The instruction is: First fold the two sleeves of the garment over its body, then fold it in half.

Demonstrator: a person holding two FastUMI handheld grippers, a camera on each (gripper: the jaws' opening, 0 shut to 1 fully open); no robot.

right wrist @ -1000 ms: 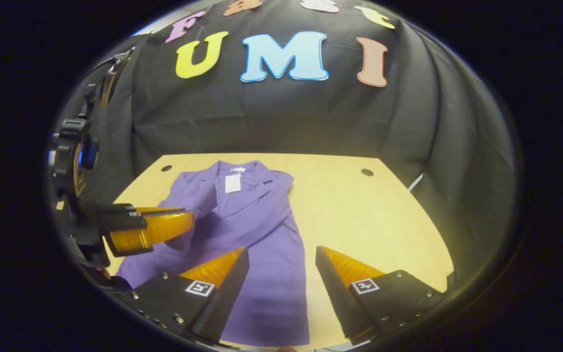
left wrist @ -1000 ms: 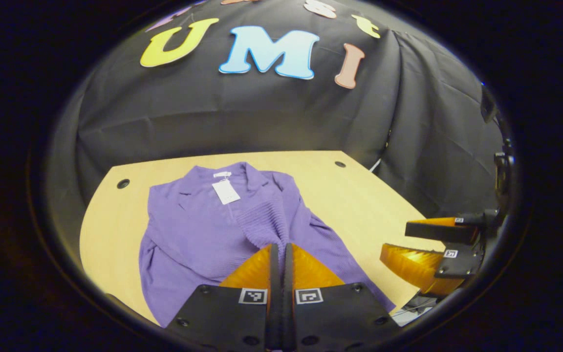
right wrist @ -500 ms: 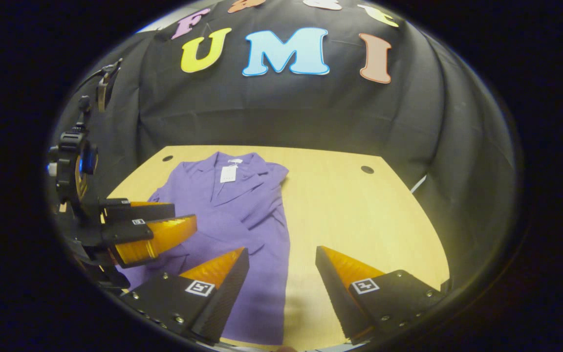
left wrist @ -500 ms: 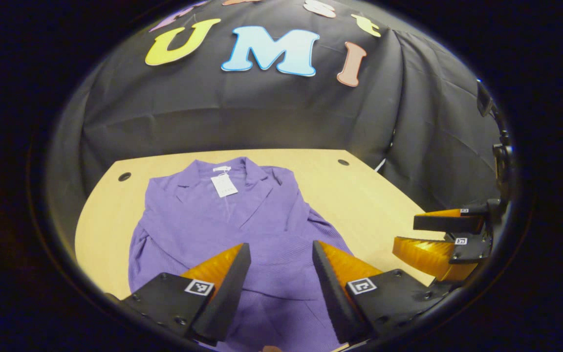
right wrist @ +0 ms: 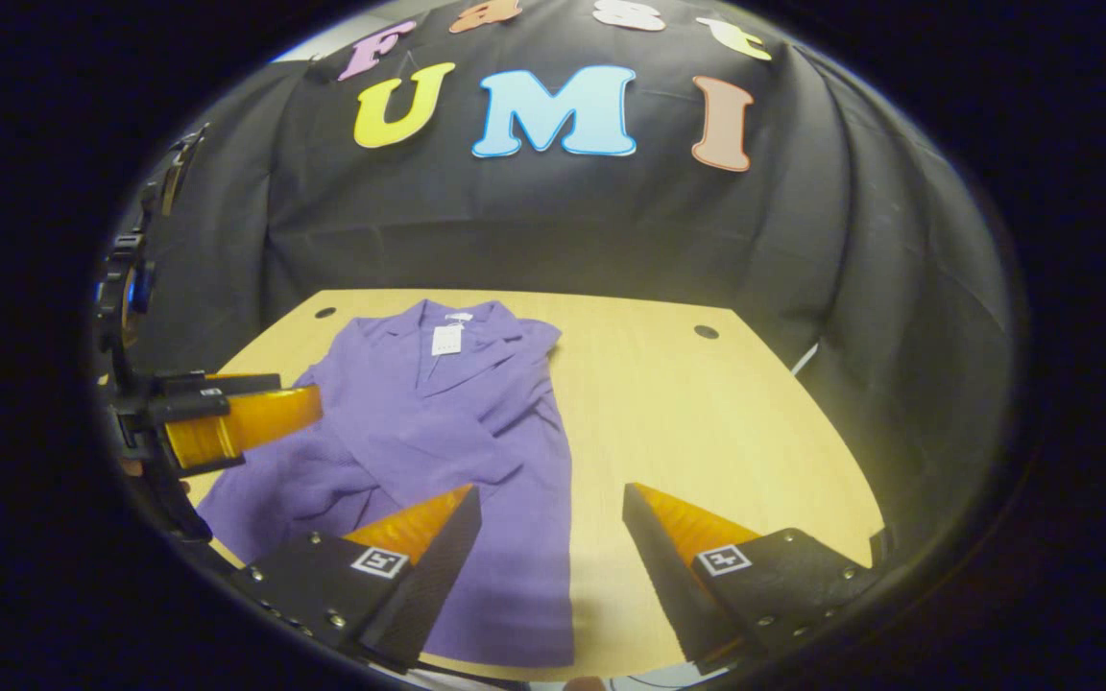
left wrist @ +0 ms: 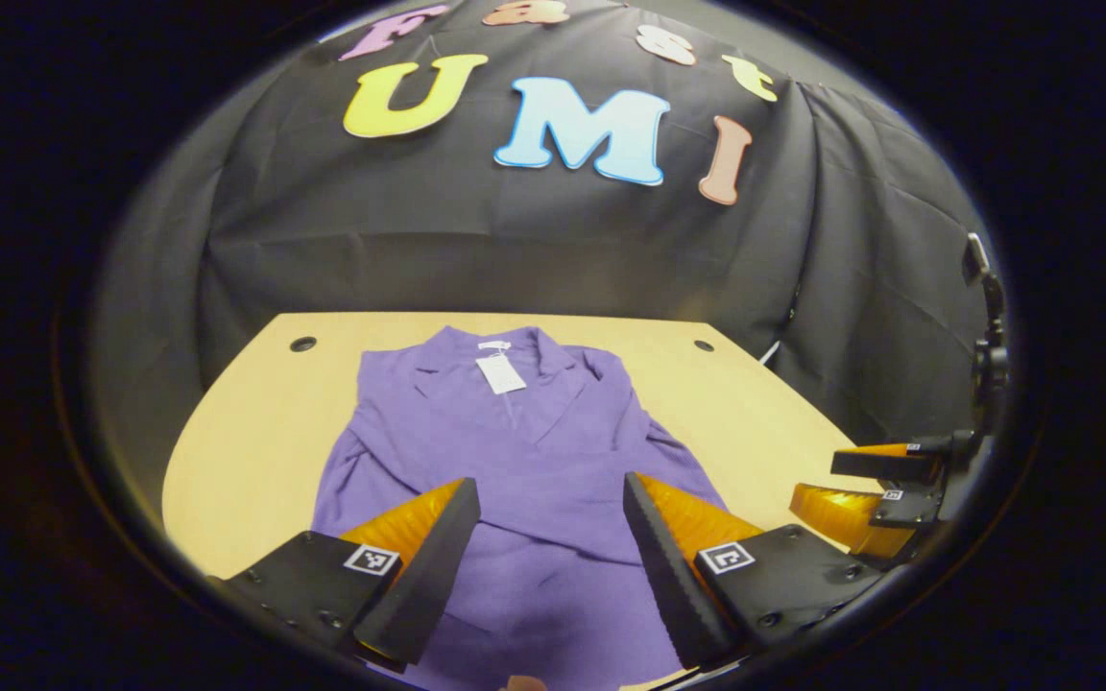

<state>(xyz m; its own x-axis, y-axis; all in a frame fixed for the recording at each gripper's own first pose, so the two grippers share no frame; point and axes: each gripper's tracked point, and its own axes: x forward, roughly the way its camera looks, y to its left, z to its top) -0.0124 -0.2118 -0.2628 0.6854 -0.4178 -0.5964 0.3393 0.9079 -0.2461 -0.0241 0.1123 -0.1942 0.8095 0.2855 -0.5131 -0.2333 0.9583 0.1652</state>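
Left gripper, clamped a second ago, now gapes wide above the garment, sleeve dropped. Right gripper hangs open over its edge.

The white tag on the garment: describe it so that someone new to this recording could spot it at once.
Start at the light wooden table in front of the black cloth wall. On it lies a purple garment, collar toward the wall. The white tag hangs just under the neckline, between the lapels; it is the only pale rectangle on the purple cloth.
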